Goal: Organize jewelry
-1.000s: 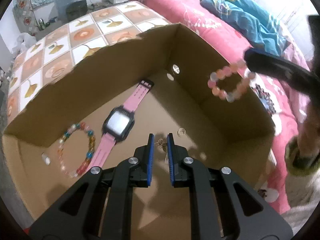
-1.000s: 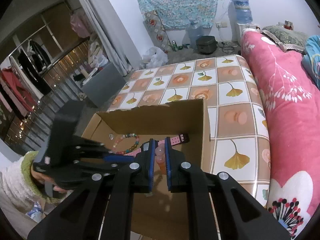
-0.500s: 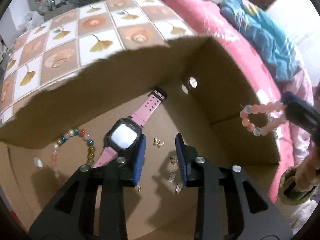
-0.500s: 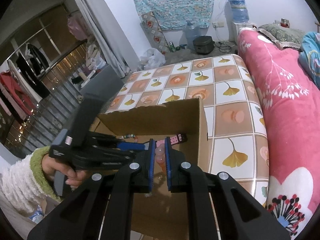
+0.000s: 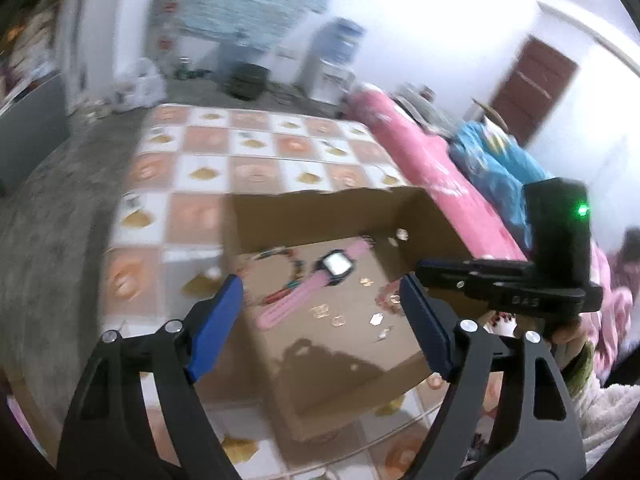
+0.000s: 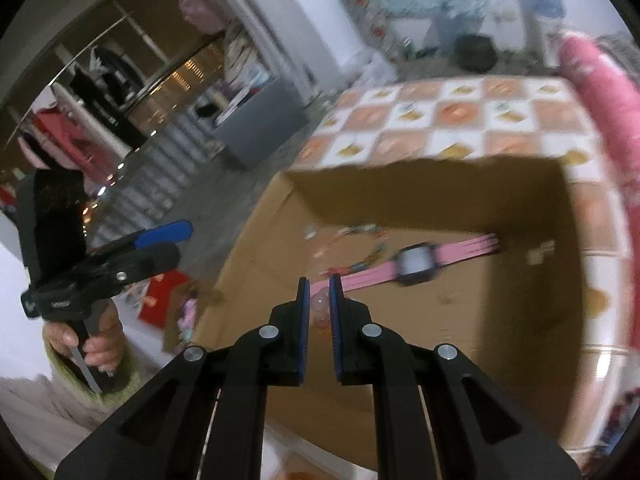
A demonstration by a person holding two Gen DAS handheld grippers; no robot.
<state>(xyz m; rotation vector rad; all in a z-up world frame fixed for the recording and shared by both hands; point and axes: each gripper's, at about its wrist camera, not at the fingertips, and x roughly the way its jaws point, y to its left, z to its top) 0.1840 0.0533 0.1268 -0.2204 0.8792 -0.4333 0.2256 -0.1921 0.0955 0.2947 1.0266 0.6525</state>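
**Left claw spread wide above the box, right claw clamped on a pink bead bracelet**

From the left wrist camera I saw the left gripper (image 5: 320, 308) fully released, its blue pads (image 5: 214, 322) far apart and nothing between them. It hung above the near-left edge of the cardboard box (image 5: 320, 216), which sat on a tiled surface (image 5: 208, 168) with an orange and white pattern. Inside the box, left to right: a multicoloured bead bracelet (image 5: 286, 266) beside the far wall, a pink watch (image 5: 316, 280) lying diagonally with its screen up, and a scatter of small gold and silver pieces (image 5: 352, 314) on the floor of the box, too blurred for me to name. At the right of that view the right gripper's body (image 5: 532, 284) reached over the box's right wall, a green light on it. A pink quilt (image 5: 416, 152) lay beyond.

From the right wrist camera I noted the left gripper (image 6: 160, 234) off to the left, outside the box, held by the left hand (image 6: 96, 344). The right gripper (image 6: 319, 300) was clenched on a pink bead bracelet (image 6: 320, 304), the beads showing between its narrow jaws, over the near part of the box (image 6: 420, 176). The watch (image 6: 416, 266) lay further in, strap pointing right toward the box wall. Both views were motion-blurred.
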